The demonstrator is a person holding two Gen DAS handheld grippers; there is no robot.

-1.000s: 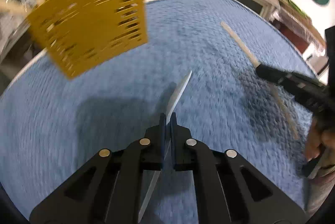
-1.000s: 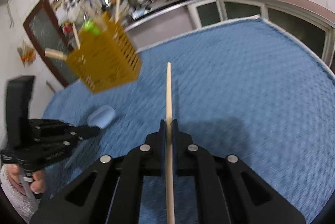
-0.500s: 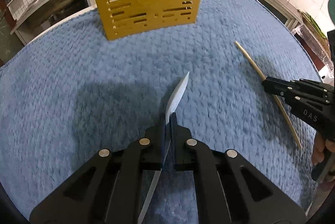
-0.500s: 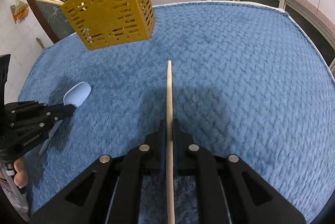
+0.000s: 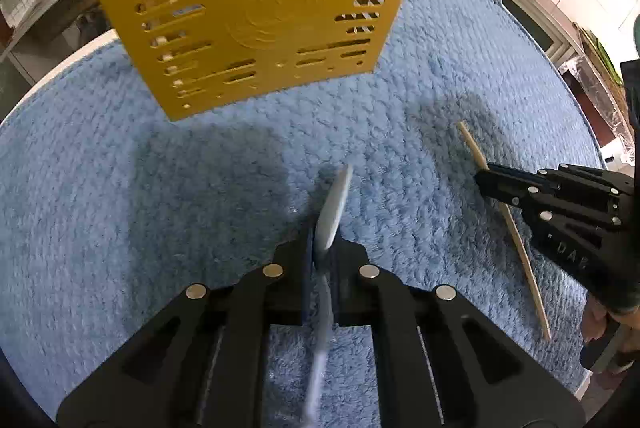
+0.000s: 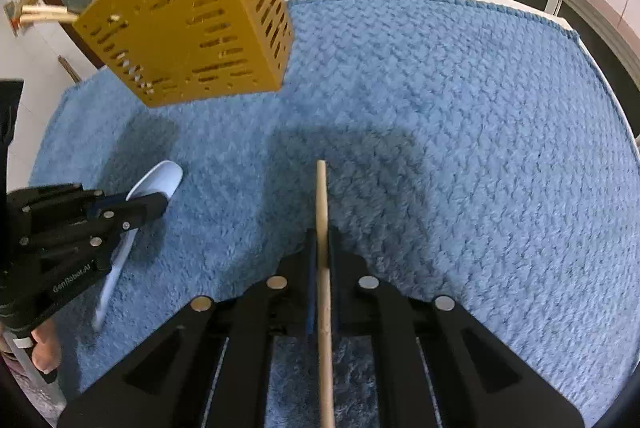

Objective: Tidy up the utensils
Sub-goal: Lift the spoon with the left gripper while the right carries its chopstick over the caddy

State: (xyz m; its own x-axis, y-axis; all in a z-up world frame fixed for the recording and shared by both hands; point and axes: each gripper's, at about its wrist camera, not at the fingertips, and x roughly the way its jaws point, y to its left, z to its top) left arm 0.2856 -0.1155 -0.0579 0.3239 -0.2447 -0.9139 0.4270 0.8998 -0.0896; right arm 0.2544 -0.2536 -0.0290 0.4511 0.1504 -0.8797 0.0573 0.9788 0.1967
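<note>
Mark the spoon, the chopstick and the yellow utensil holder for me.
spoon [image 6: 154, 180], right wrist view, on the pale blue bowl.
chopstick [image 6: 321, 196], right wrist view, on the shaft ahead of the fingers.
yellow utensil holder [image 5: 256, 8], left wrist view, on its slotted front wall.

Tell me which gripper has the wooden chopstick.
The right gripper: it is shut on the wooden chopstick. The left gripper clamps the pale blue spoon instead.
</note>
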